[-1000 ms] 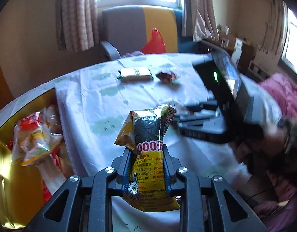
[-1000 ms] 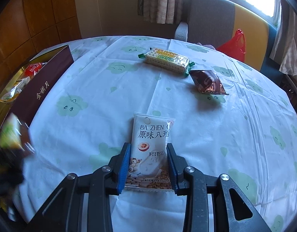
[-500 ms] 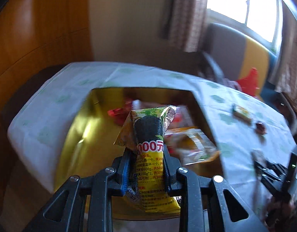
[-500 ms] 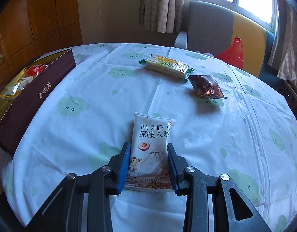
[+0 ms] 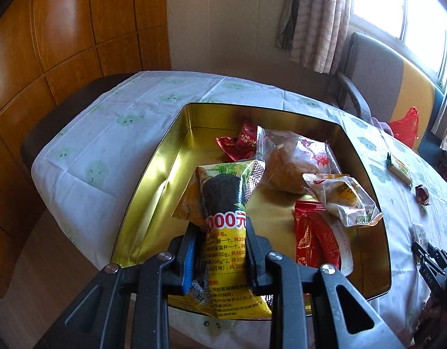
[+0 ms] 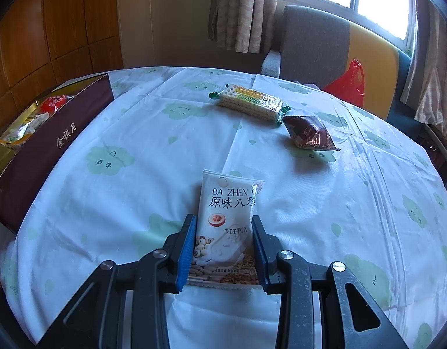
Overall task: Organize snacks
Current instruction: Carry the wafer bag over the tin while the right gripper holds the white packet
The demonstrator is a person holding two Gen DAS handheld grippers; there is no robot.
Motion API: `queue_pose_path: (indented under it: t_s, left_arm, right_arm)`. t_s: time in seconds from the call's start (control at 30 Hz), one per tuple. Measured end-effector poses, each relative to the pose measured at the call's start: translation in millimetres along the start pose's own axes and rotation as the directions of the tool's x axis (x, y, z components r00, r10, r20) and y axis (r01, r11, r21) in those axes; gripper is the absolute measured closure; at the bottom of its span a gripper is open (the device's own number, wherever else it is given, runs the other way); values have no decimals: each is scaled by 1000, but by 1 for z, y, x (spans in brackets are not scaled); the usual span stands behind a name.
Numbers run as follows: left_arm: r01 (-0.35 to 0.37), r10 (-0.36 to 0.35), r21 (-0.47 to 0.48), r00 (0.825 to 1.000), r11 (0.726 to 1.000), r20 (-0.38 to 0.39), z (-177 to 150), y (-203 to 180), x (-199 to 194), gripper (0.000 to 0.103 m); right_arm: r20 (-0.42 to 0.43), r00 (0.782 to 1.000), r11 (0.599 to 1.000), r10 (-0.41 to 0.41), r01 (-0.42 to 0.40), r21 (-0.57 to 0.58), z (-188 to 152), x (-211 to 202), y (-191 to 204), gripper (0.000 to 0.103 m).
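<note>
My left gripper (image 5: 220, 232) is shut on a yellow snack packet (image 5: 223, 203) with a dark picture and red numerals, held over the near end of an open gold-lined tin box (image 5: 176, 133). Several wrapped snacks lie inside the box, among them a clear-wrapped pastry (image 5: 293, 160) and red packets (image 5: 313, 232). My right gripper (image 6: 223, 229) is shut on a white snack packet (image 6: 227, 218) printed "BA ZHEN", just above the tablecloth. Farther back on the table lie a green-ended cracker pack (image 6: 249, 103) and a brown packet (image 6: 307, 133). The box's maroon side (image 6: 49, 151) is at the left.
A round table with a white, green-patterned cloth (image 6: 368, 203) fills the right wrist view. An armchair (image 6: 316, 40) with a red plastic bag (image 6: 348, 83) stands behind it under the window. Wood panelling (image 5: 49, 43) lines the left wall. The other gripper's tip (image 5: 432, 261) shows at the right edge.
My left gripper has swung left with the yellow packet, from over the tablecloth to above the gold box, and rolled. My right gripper has kept still with the white packet.
</note>
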State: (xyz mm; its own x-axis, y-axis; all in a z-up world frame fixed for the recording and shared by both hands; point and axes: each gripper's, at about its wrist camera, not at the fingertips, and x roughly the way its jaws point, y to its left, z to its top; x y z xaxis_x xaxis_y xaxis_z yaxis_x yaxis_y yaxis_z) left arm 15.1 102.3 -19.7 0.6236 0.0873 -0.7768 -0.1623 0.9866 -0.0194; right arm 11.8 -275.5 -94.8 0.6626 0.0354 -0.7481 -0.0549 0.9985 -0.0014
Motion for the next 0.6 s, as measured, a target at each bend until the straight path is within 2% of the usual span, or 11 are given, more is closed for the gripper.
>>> queue_pose_path:
  t_s: [0.43, 0.6]
  left_arm:
    - [-13, 13, 2, 999, 1000, -39, 1, 1, 12, 75]
    - [28, -32, -36, 995, 999, -98, 8, 6, 24, 75]
  right_arm:
    - [6, 1000, 1000, -2, 2, 0, 0, 0, 0, 66]
    - [8, 1000, 1000, 1, -1, 3, 0, 0, -1, 66]
